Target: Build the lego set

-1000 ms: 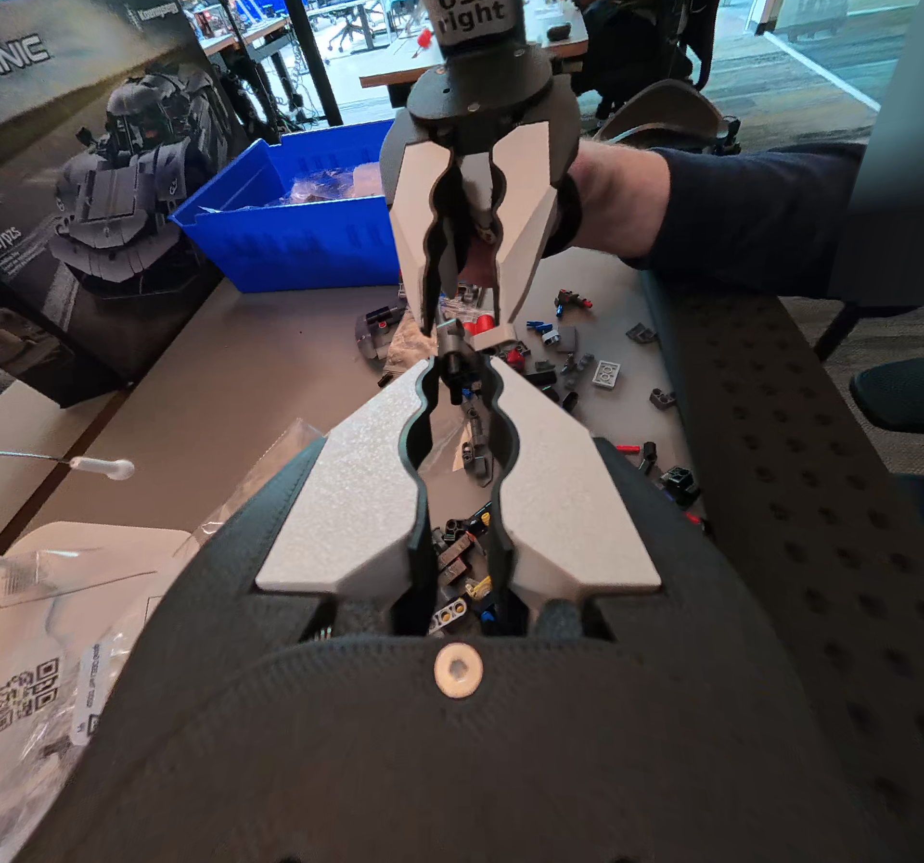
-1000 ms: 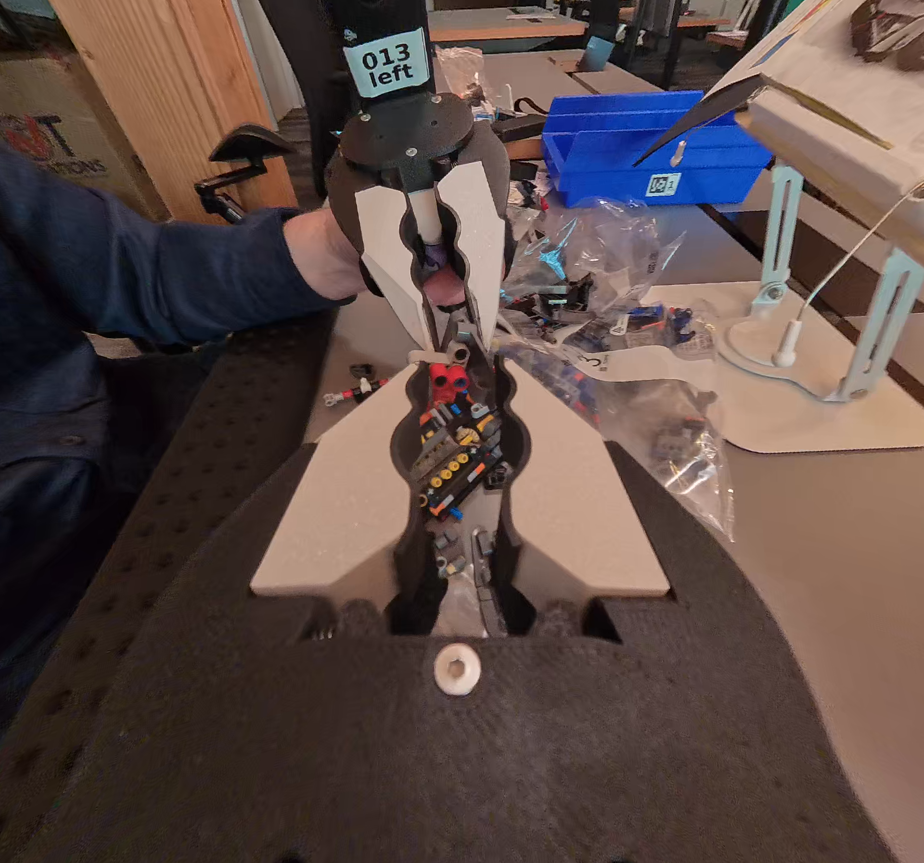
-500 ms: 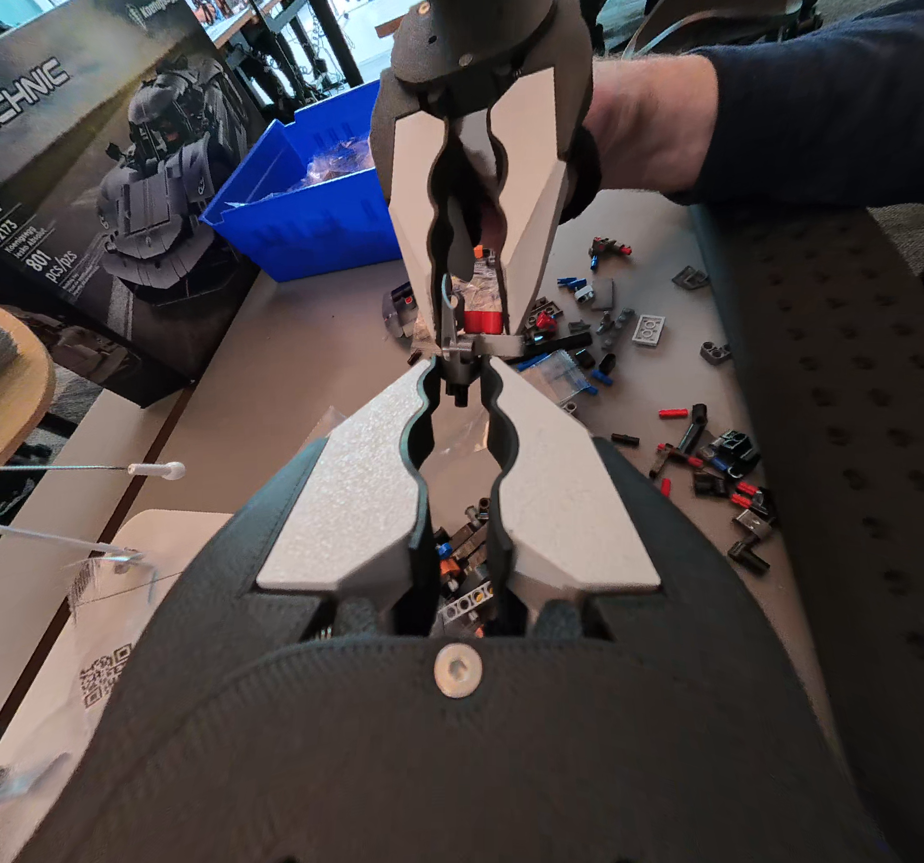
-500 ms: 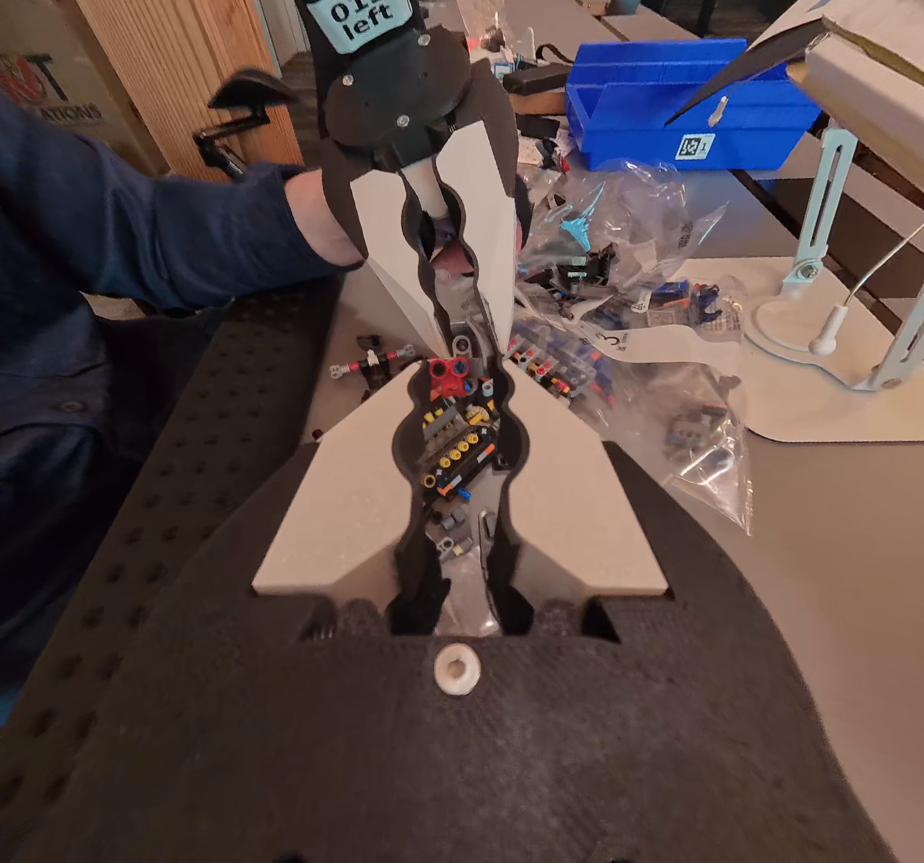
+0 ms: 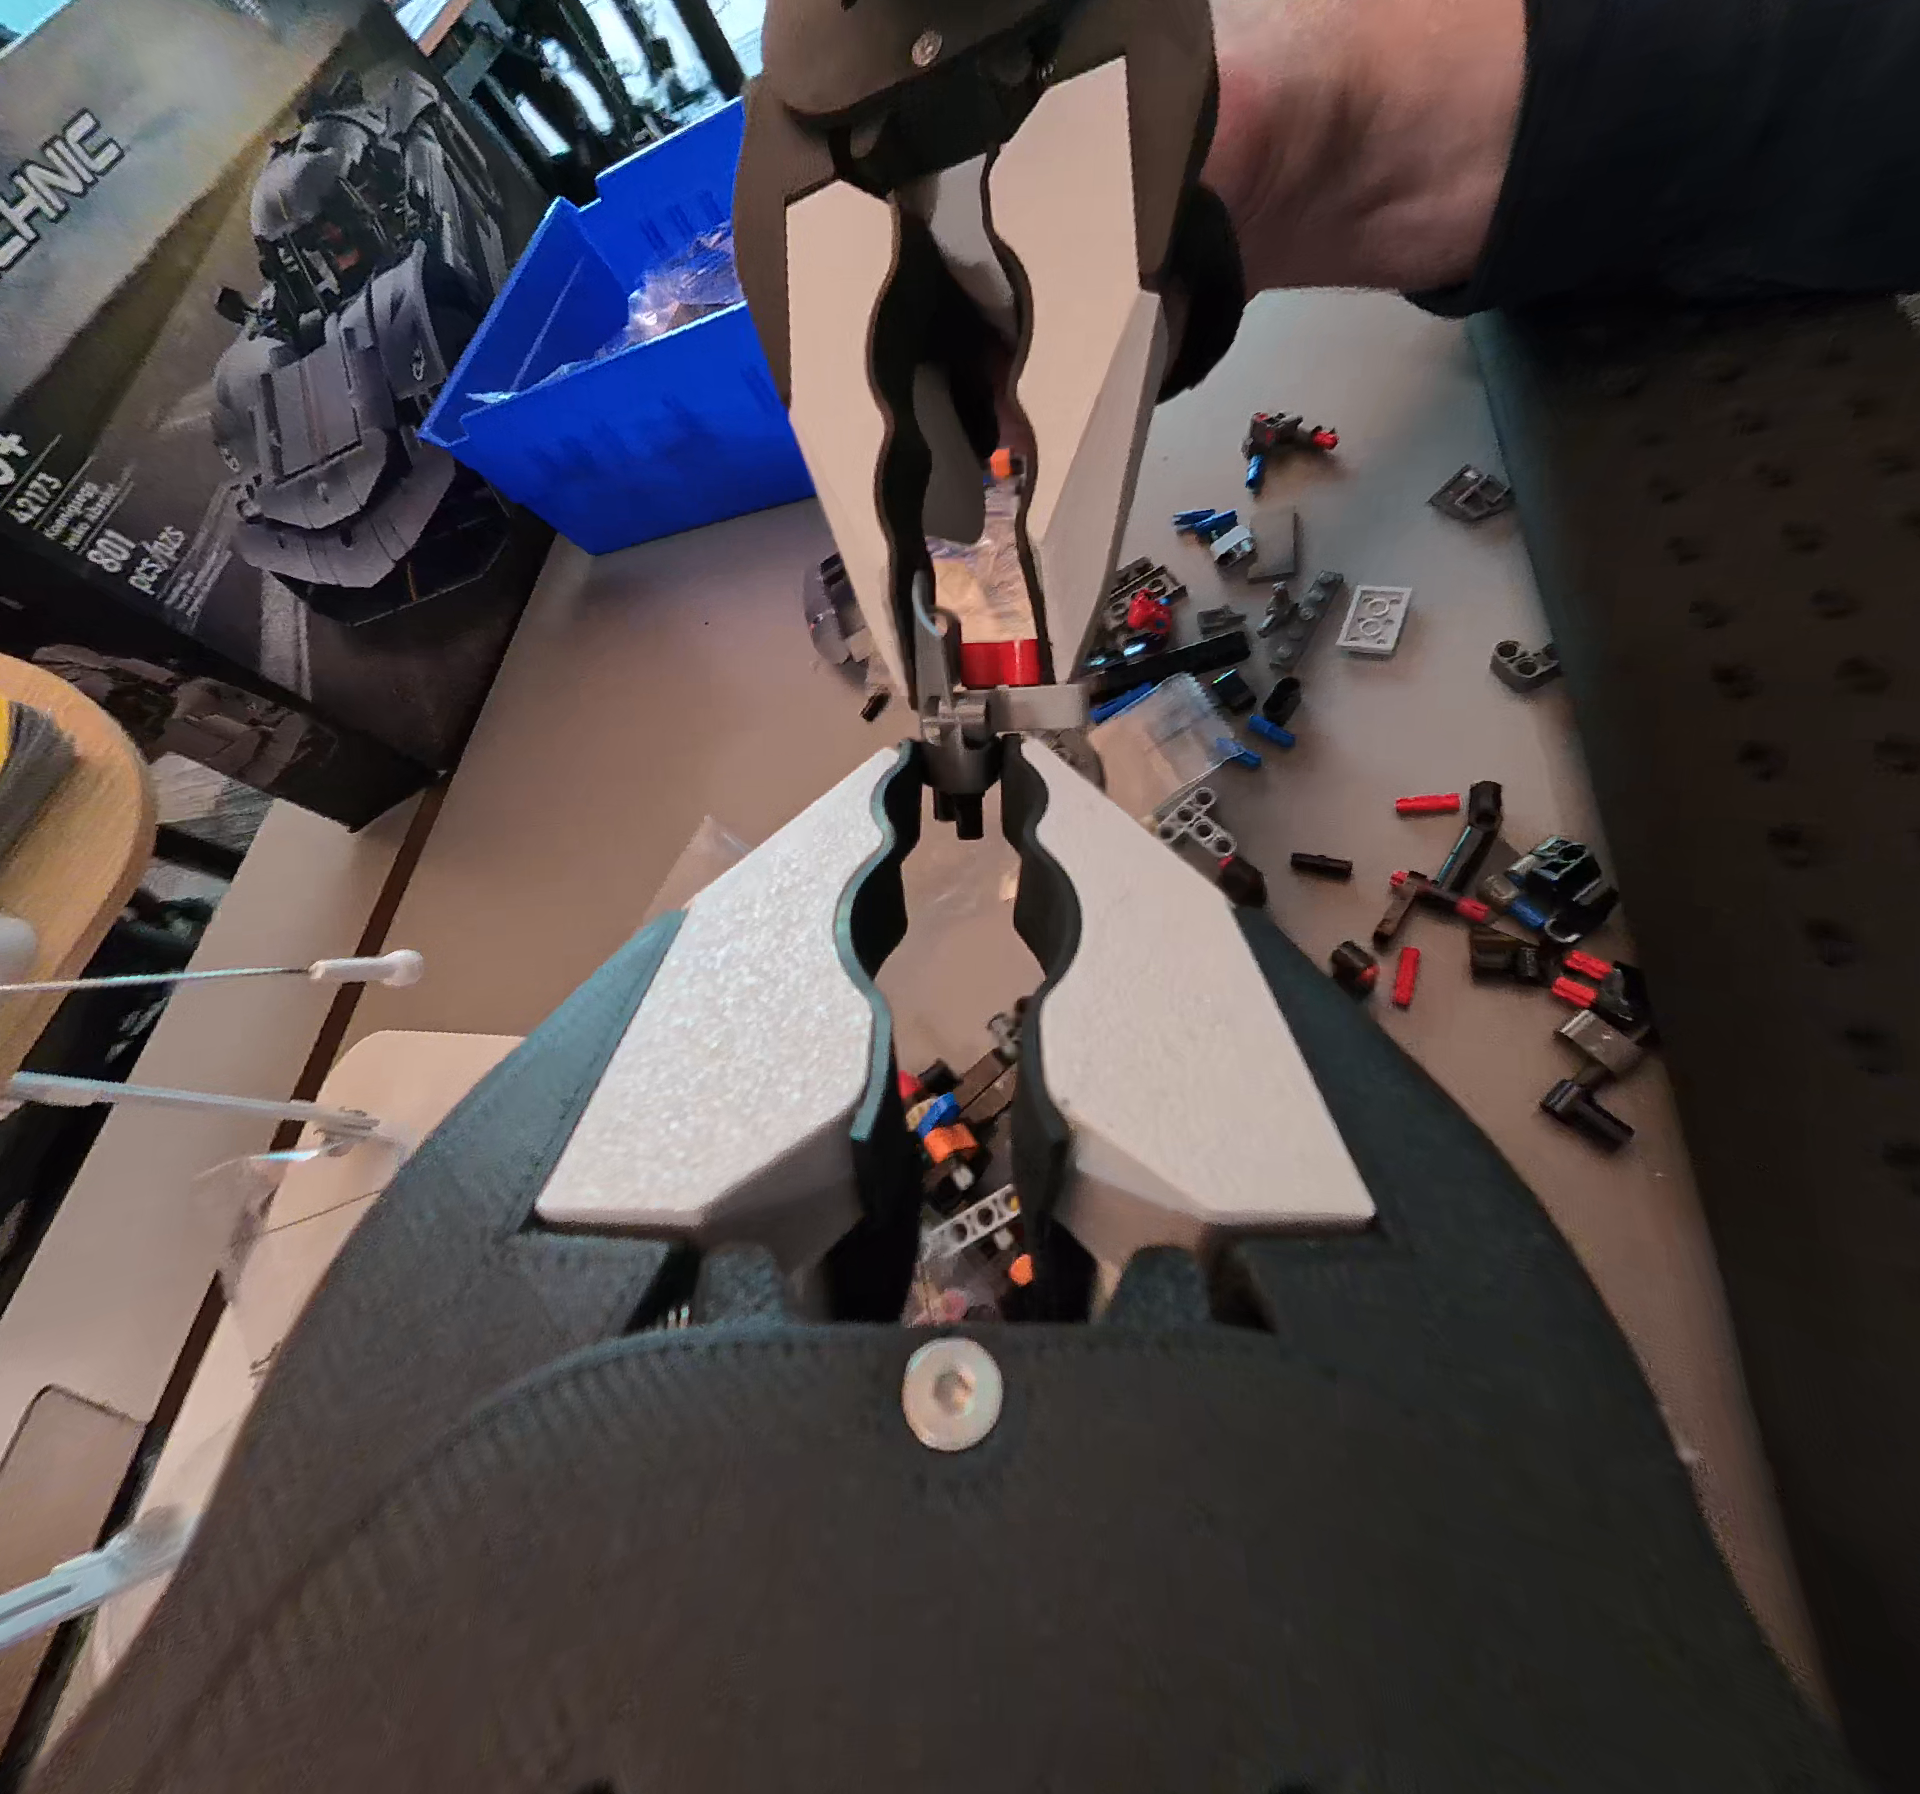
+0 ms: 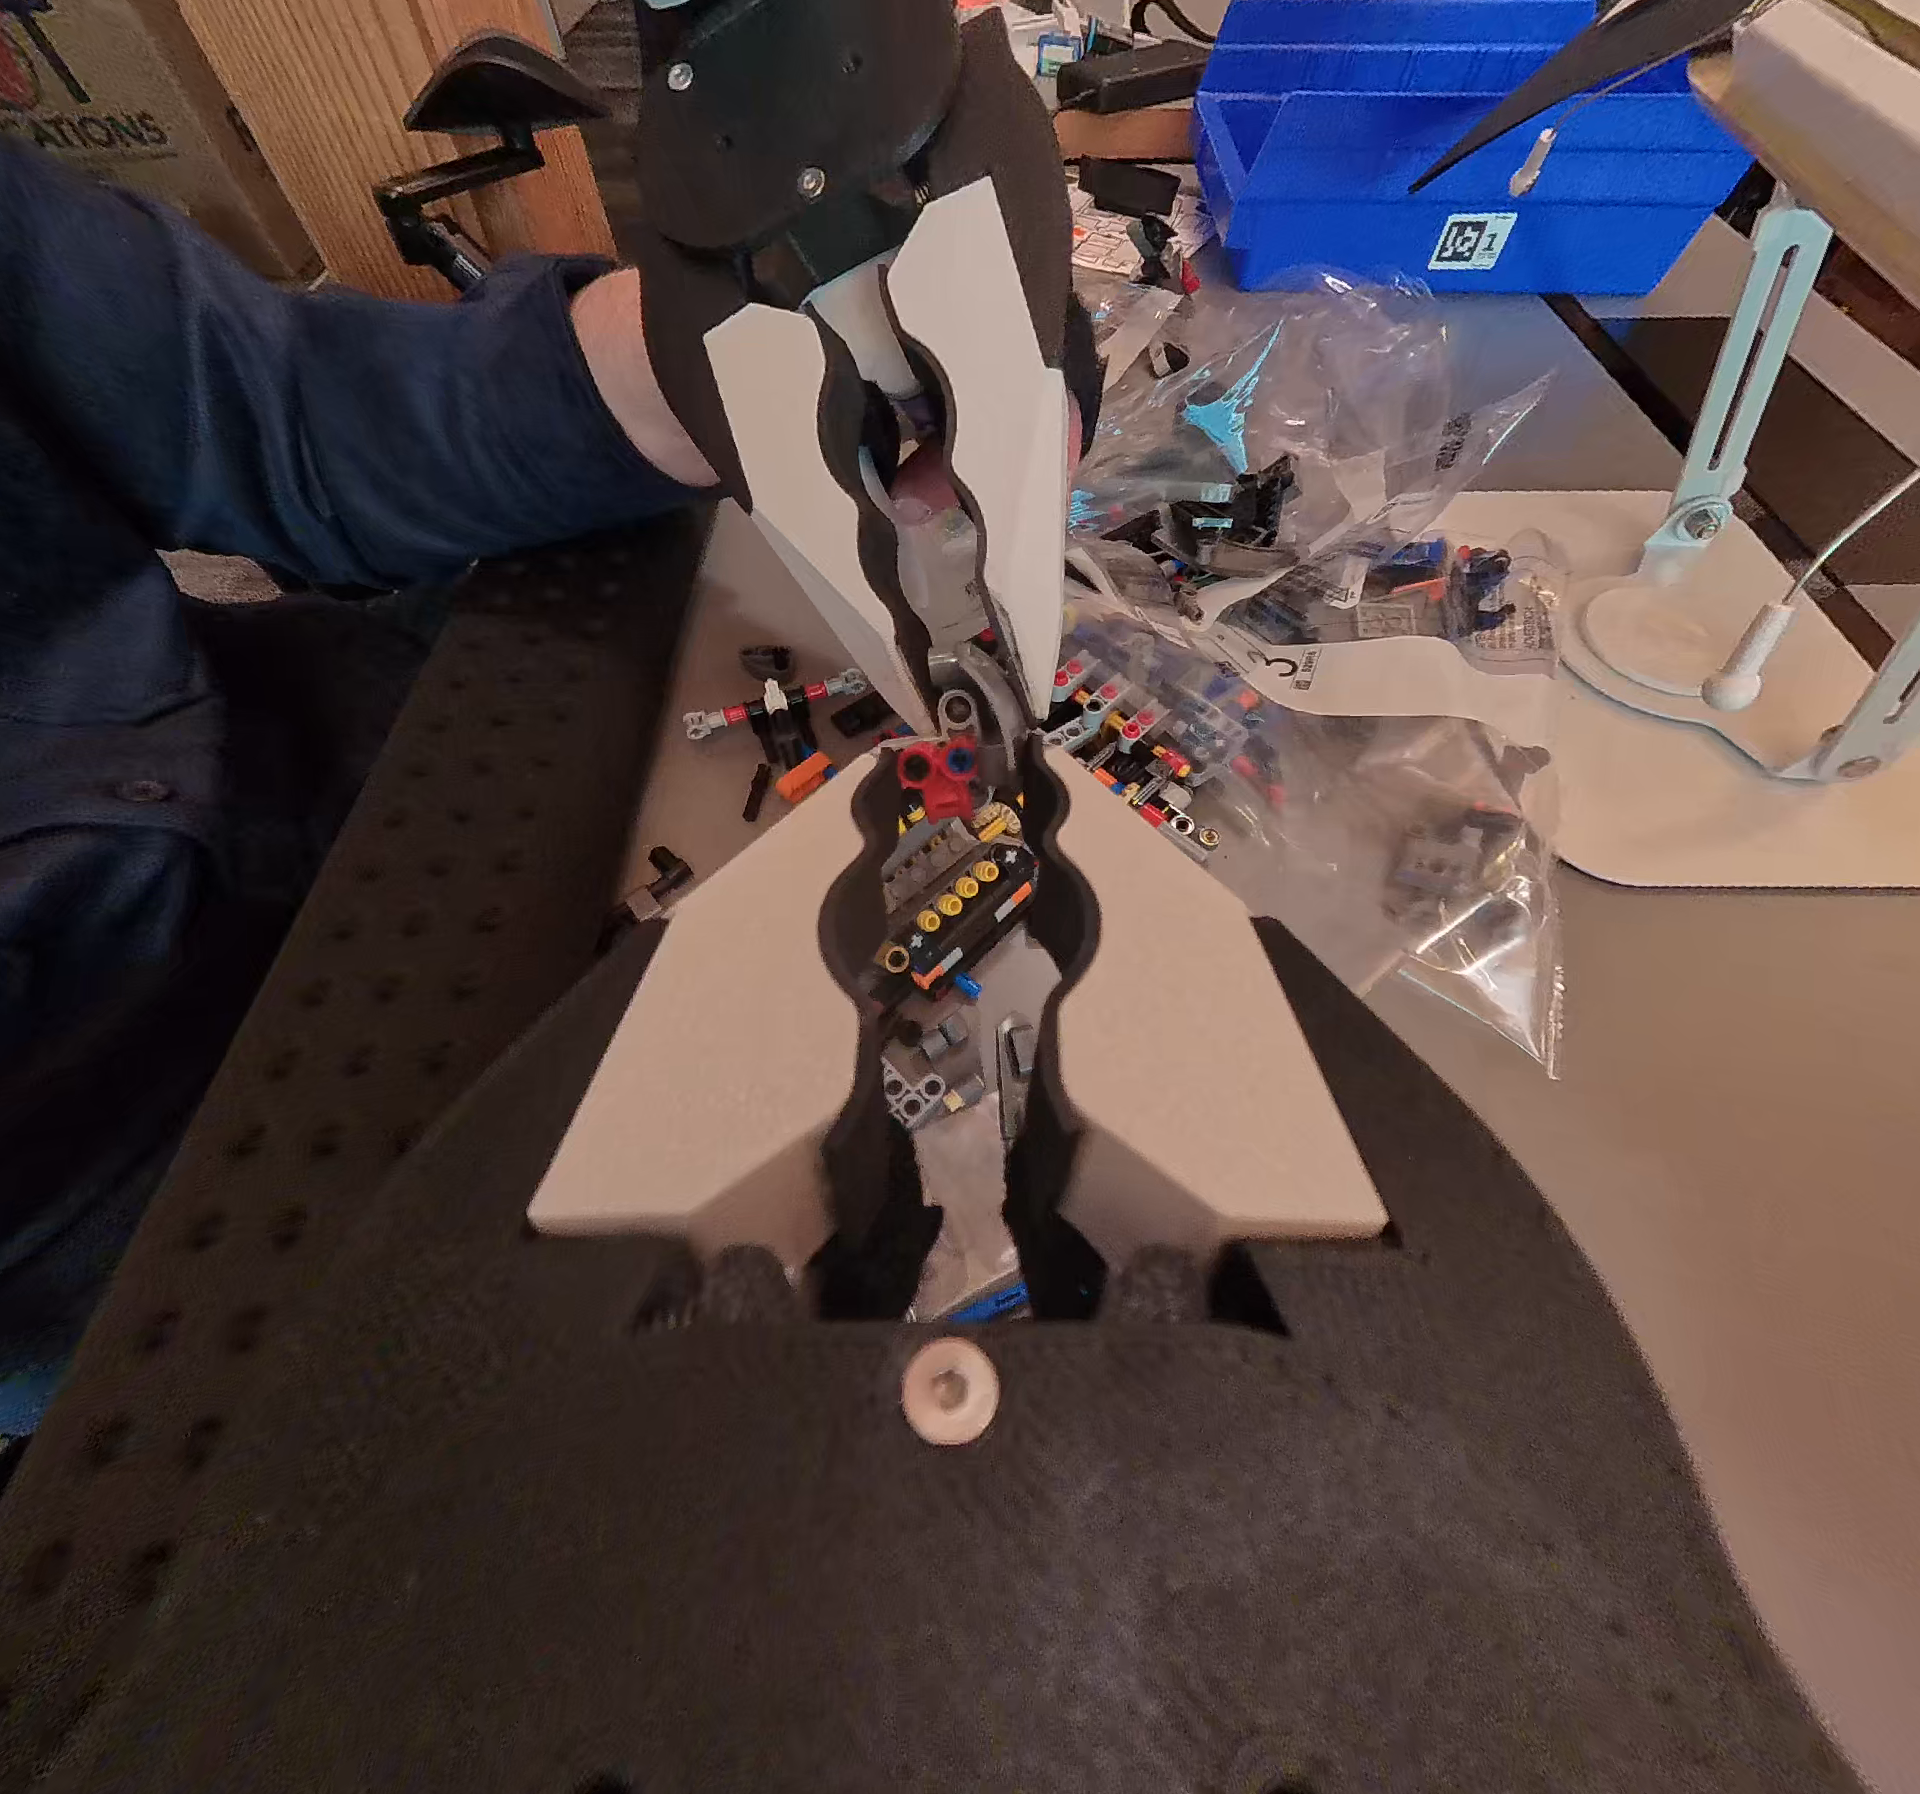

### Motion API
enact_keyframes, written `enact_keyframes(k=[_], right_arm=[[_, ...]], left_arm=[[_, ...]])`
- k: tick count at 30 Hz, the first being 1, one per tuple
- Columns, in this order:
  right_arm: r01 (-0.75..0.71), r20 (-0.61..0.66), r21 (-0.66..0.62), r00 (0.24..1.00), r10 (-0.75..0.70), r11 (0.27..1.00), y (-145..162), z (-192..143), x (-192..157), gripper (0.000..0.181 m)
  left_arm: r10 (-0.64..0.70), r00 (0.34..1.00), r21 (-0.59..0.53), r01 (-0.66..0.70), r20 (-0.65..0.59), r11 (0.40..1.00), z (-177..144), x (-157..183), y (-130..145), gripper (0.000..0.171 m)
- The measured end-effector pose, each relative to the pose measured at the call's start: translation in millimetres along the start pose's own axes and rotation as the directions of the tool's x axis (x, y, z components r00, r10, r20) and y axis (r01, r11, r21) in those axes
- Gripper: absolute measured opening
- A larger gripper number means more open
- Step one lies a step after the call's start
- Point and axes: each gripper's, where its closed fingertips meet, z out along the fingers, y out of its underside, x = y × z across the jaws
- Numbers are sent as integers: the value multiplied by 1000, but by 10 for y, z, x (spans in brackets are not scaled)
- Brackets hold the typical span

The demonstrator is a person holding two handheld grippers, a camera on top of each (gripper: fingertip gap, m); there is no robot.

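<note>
My two grippers meet tip to tip above the table. In the left wrist view my left gripper (image 5: pixel 961 770) is shut on a small grey lego piece (image 5: pixel 961 757) with a black pin below it. The right gripper (image 5: pixel 977 695) comes down from above, shut on a red lego piece (image 5: pixel 997 662) joined to a grey beam (image 5: pixel 1039 705). In the right wrist view my right gripper (image 6: pixel 951 757) holds the red piece (image 6: pixel 940 773). The left gripper (image 6: pixel 966 705) grips the grey piece (image 6: pixel 971 695) against it. A partial black build with yellow pins (image 6: pixel 956 913) lies on the table below.
Loose lego pieces (image 5: pixel 1455 892) lie scattered on the grey table (image 5: pixel 644 705). A blue bin (image 5: pixel 623 435) and the set's box (image 5: pixel 260 342) stand at the back. Clear bags of parts (image 6: pixel 1299 601) and a white booklet stand (image 6: pixel 1766 518) are right. A black perforated mat (image 5: pixel 1766 705) borders the table. Left and right tips are no more than a few centimetres apart.
Both grippers stay tip to tip with their pieces held. They have drawn closer and tilted more steeply, and the opposite gripper fills more of each view.
</note>
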Motion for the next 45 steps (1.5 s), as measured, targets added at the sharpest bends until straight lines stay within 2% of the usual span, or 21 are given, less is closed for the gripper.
enact_keyframes(k=[5,8,12,19,20,28,32,37,45], right_arm=[[-58,-48,-35,997,56,998,117,-3,132,20],[-144,-20,21,989,144,989,87,-68,171,8],[-283,54,39,958,281,958,101,-25,177,23],[-401,100,110,915,391,909,37,-42,253,22],[-411,97,116,911,402,904,38,-49,269,17],[-442,96,113,896,433,890,66,-58,295,16],[-478,90,135,878,469,868,52,-43,334,15],[-519,92,147,855,511,842,71,-49,378,13],[-476,16,107,879,477,873,135,-64,403,4]], left_arm=[[73,991,-83,-64,110,994,45,-114,112,13],[93,979,-85,-79,183,993,-7,-221,70,13],[153,961,-104,-132,230,986,4,-240,30,13],[256,925,-181,-211,279,961,80,-256,39,13],[264,920,-191,-215,289,958,83,-268,39,13],[299,907,-210,-244,295,947,124,-267,51,13],[378,870,-286,-292,316,913,126,-293,77,13],[426,842,-324,-322,332,889,152,-307,72,13],[466,824,-385,-336,322,860,230,-299,124,13]])
